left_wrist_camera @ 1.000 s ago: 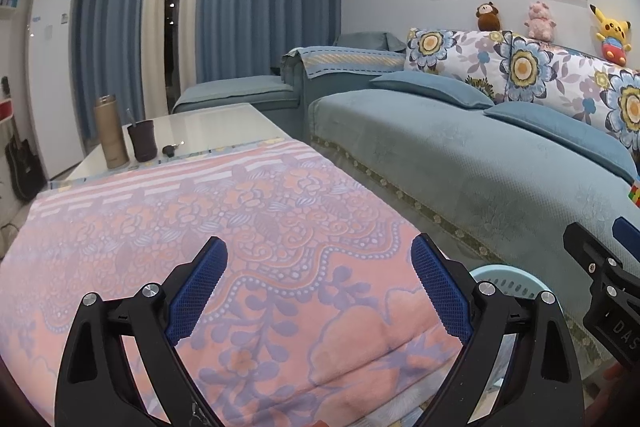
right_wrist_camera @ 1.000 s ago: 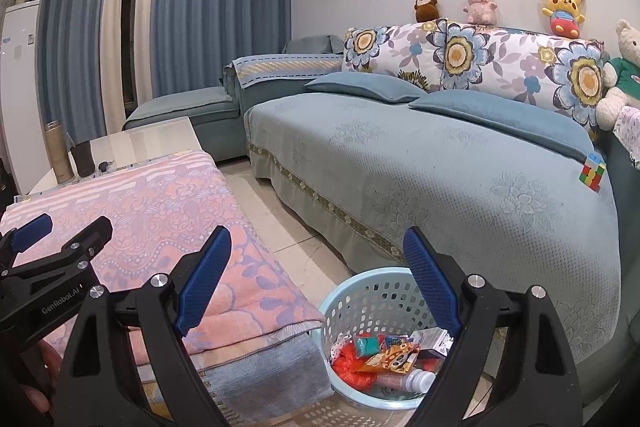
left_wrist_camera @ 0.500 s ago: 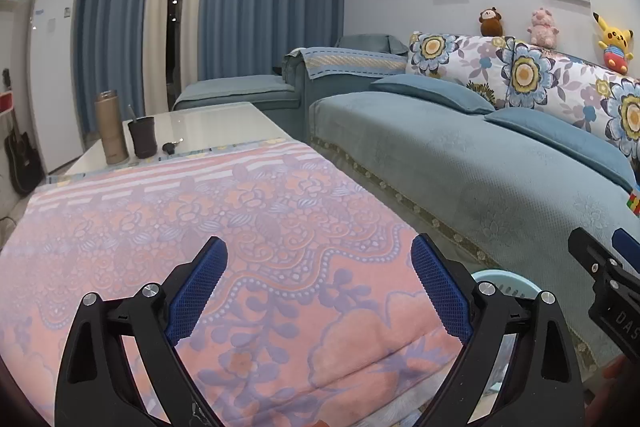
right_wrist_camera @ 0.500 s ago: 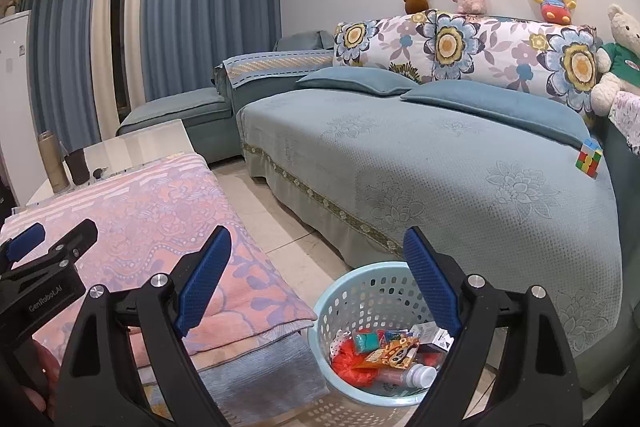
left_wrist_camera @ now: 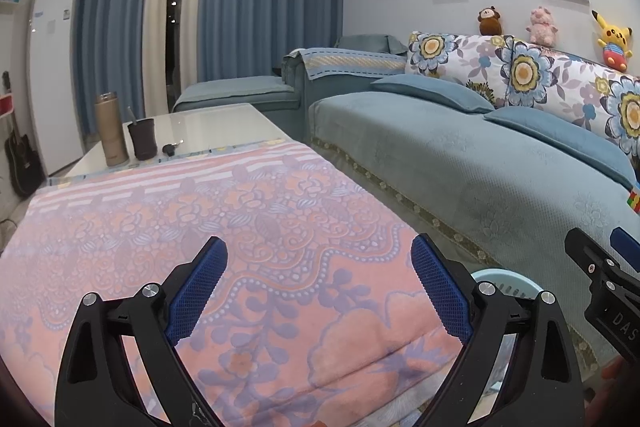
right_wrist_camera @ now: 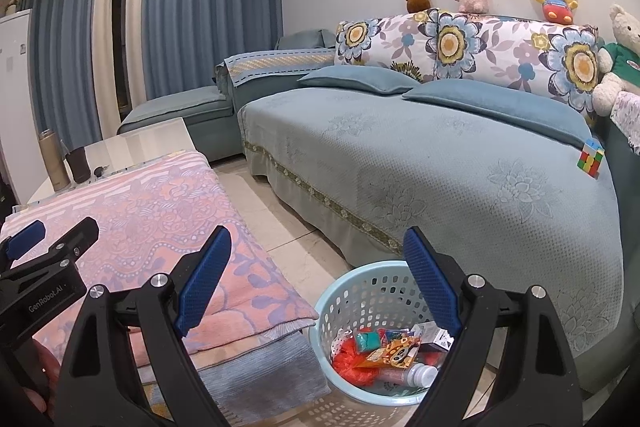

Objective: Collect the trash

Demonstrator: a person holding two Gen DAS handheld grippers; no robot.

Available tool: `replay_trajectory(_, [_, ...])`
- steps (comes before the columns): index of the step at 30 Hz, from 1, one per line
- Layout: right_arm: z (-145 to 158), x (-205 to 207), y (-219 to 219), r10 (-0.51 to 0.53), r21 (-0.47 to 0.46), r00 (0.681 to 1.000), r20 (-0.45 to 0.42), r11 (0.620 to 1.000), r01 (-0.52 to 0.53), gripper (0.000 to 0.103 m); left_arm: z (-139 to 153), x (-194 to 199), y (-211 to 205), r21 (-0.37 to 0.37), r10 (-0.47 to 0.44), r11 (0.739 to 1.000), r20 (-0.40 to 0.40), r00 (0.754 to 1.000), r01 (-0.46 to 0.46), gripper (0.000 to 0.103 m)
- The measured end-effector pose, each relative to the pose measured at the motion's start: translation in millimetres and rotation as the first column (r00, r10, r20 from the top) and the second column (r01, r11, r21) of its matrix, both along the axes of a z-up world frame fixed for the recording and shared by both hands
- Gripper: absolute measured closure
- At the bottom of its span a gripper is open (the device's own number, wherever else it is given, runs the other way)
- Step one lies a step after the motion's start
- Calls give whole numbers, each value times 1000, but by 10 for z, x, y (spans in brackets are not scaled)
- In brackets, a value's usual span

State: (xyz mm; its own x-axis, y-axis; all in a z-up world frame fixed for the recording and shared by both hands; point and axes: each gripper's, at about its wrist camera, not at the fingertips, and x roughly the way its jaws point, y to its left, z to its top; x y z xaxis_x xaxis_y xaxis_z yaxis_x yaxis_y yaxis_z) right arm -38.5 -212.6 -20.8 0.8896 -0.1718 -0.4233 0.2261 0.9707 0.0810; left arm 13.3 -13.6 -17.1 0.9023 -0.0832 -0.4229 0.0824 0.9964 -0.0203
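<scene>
A light blue plastic basket (right_wrist_camera: 362,281) stands on the floor between the table and the sofa. It holds trash (right_wrist_camera: 390,351): wrappers, a red crumpled bag and a small bottle. My right gripper (right_wrist_camera: 316,279) is open and empty, above and just left of the basket. My left gripper (left_wrist_camera: 320,285) is open and empty above the pink patterned cloth (left_wrist_camera: 200,235) on the low table. The basket's rim (left_wrist_camera: 500,277) peeks out behind the left gripper's right finger. No trash shows on the cloth.
A tan flask (left_wrist_camera: 111,131), a dark cup (left_wrist_camera: 143,139) and keys (left_wrist_camera: 171,148) sit at the table's far end. A long blue sofa (right_wrist_camera: 440,163) with a colour cube (right_wrist_camera: 590,158) runs along the right. Tiled floor (right_wrist_camera: 288,227) lies between the table and the sofa.
Both grippers have stayed open and empty. The right view has shifted a little, bringing the basket more into view; the left view has barely moved.
</scene>
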Motion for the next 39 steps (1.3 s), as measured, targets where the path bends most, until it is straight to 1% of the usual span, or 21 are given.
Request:
replay_trajectory(5, [-7, -1, 43, -2, -22, 1000, 3, 1000, 2, 20, -3, 7, 0, 1, -5, 1000, -1, 1000, 5, 13])
replay_trajectory(13, [35, -35, 110, -23, -75, 999, 42, 997, 26, 20, -13, 5, 20, 0, -7, 1000, 0, 1000, 7, 13])
replay_trajectory(28, [33, -47, 138, -27, -91, 998, 54, 995, 32, 20, -7, 7, 26, 6, -2, 1000, 4, 1000, 2, 13])
replay_trajectory(39, [14, -32, 114, -25, -81, 999, 42, 996, 29, 20, 21, -20, -39, 41, 1, 999, 9, 1000, -1, 13])
